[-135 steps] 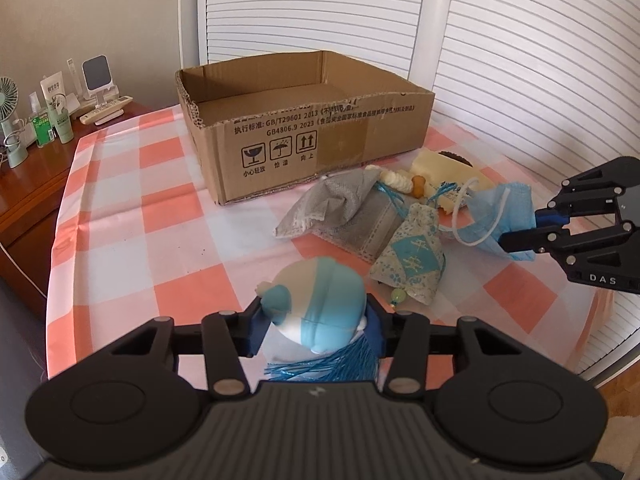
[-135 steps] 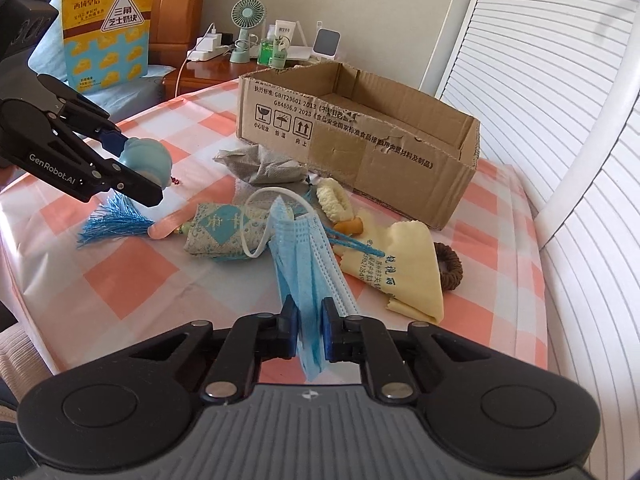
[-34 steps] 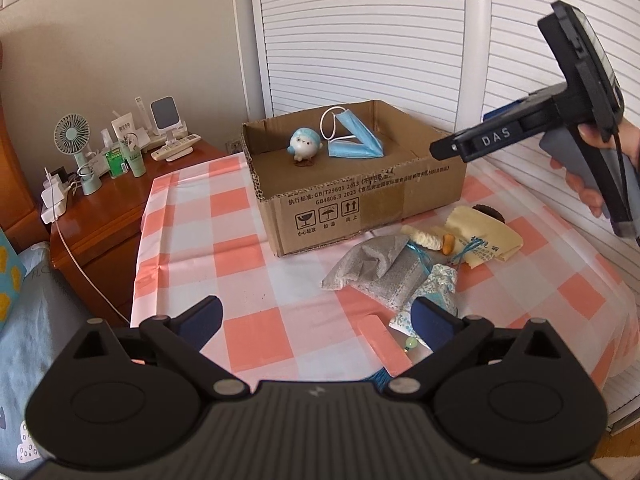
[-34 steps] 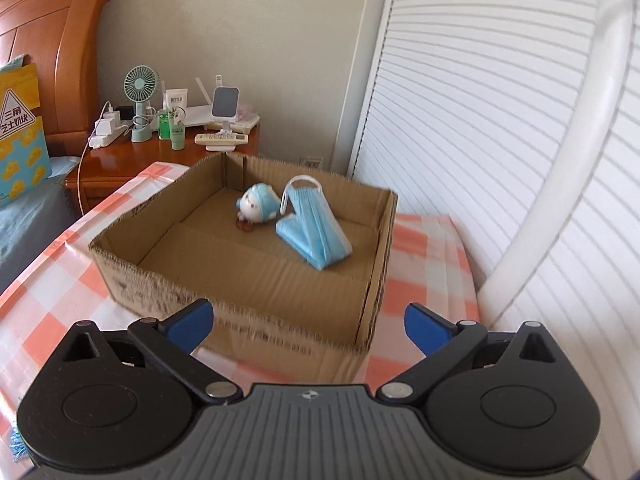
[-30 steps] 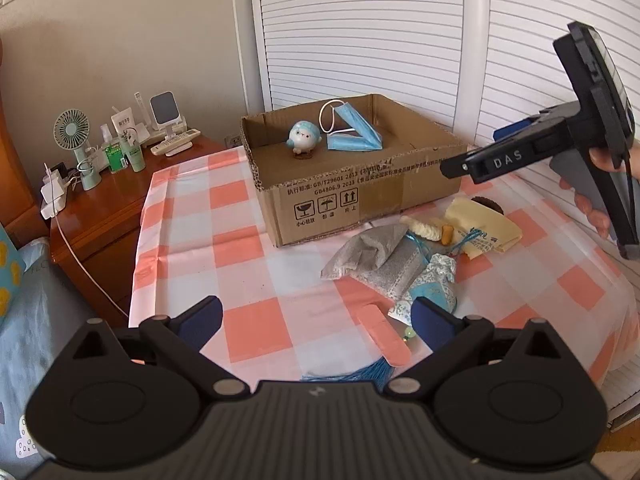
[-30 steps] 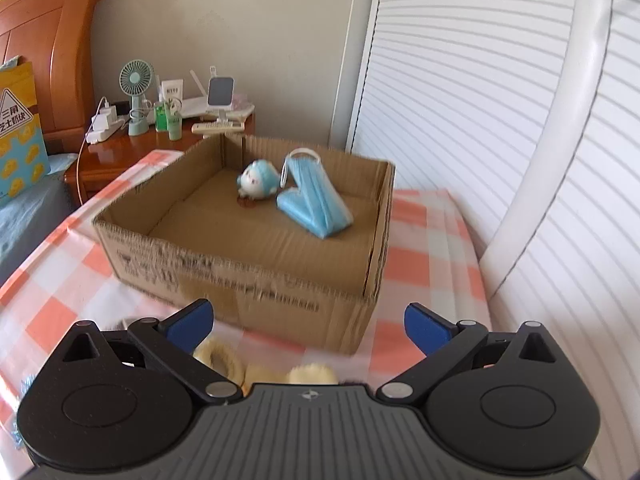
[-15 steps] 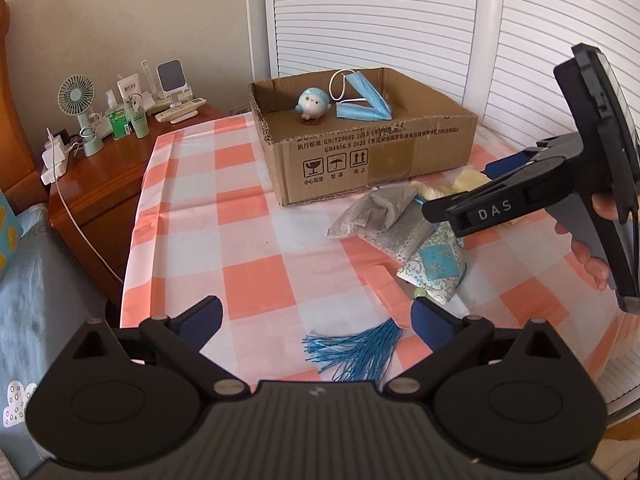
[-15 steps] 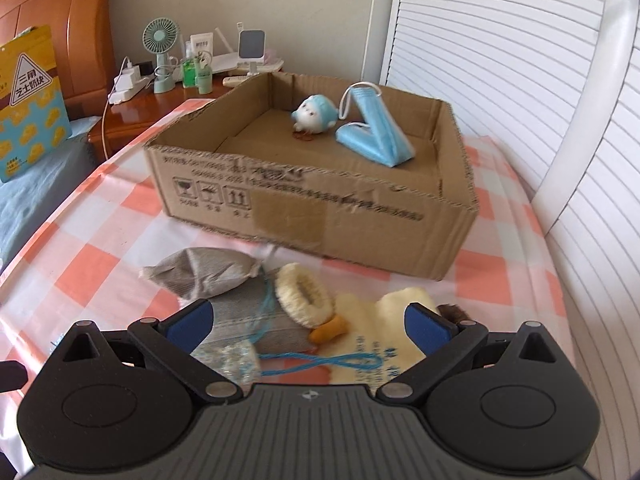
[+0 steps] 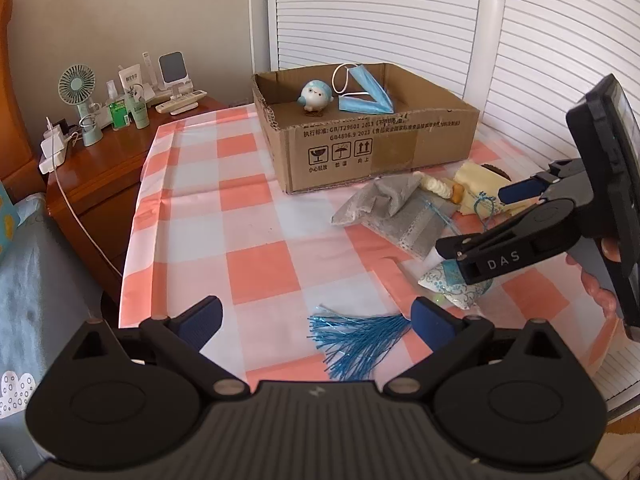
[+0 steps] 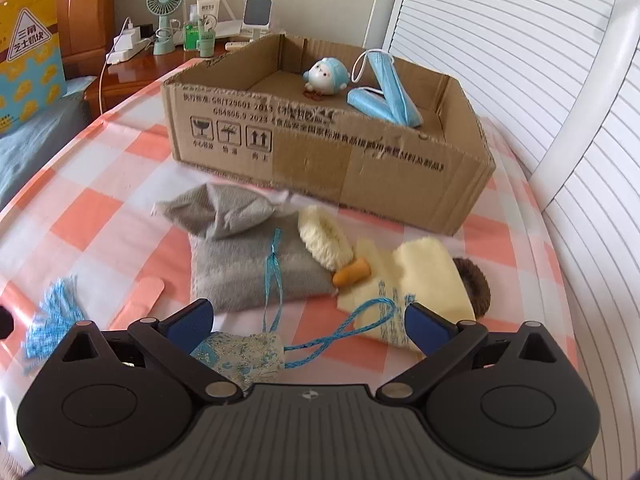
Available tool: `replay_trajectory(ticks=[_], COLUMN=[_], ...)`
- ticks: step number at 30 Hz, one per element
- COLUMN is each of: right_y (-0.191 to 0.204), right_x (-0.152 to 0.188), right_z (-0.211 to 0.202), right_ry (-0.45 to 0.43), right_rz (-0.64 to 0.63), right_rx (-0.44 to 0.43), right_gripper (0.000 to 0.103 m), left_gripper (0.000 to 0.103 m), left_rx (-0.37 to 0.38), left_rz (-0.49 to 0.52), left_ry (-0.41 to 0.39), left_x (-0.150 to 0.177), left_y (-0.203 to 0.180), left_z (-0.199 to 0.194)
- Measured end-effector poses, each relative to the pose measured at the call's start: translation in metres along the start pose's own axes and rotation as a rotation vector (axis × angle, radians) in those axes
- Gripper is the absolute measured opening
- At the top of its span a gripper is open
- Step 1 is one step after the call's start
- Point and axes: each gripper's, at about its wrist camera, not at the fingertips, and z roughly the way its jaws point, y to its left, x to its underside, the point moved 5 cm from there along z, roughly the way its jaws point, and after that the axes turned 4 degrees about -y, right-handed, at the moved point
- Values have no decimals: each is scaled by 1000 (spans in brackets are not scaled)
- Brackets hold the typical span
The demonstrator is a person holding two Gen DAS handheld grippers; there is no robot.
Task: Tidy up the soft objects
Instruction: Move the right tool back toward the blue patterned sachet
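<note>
Cardboard box [image 10: 320, 164] at the far side already holds a plush toy [image 10: 326, 76] and mask [image 10: 386, 92]; both grippers, right gripper [image 10: 308, 320] and left gripper [image 9: 316, 316], hover wide open and empty over the near pile, ready for the next pick.

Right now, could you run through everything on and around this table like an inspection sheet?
Surface: checked tablecloth, orange and white.
Job's things: cardboard box holds a plush bird and a face mask; grey pouches, patterned sachet, yellow cloth and blue tassel lie outside it.
Clutter: brown hair tie under the cloth's edge.
Tools: left tool open, empty; right tool open above the sachet.
Cables: white charger cable off the nightstand.
Surroundings: nightstand with a fan; louvred doors.
</note>
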Motion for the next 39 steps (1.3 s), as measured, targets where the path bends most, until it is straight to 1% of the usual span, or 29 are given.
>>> replay_trajectory(ticks=[6,11,13,15,17,19,23,28,30,39], right_y=[3,2,2,4,8,15,30,34,31,28], right_x=[19,23,23,22,23,27,42,61,63,69], right_z=[-11,-31,-41,-51,-59,-63,-62,-48,-48,-50], right_ry=[29,-8,-36,-62,-73,-66,-36,14,8,-53], right_rz=[-6,8,2,-14,-44,-86,-168,-171,-139,-151], right_rx=[4,-28,-53,-98,-147,-194,-242,-269,-293,-315], right_gripper=[103,103,103,103,103,103,103,103,103,103], left_gripper=[100,100,100,100,100,100,100,100,100,100], left_rx=[8,11,8,5,0,0,10,25,26,17], left_rz=[15,32,33,32,31,28,19,37,49,91], left_ry=[10,19,21,25,29,33,38,38,37,50], left_x=[2,4,4,4,4,5,3,0,0,-4], left_y=[-1,-4,-3,-2,-1,0,-2,-12,-17,-39], left_z=[4,8,9,10,11,12,17,25,29,52])
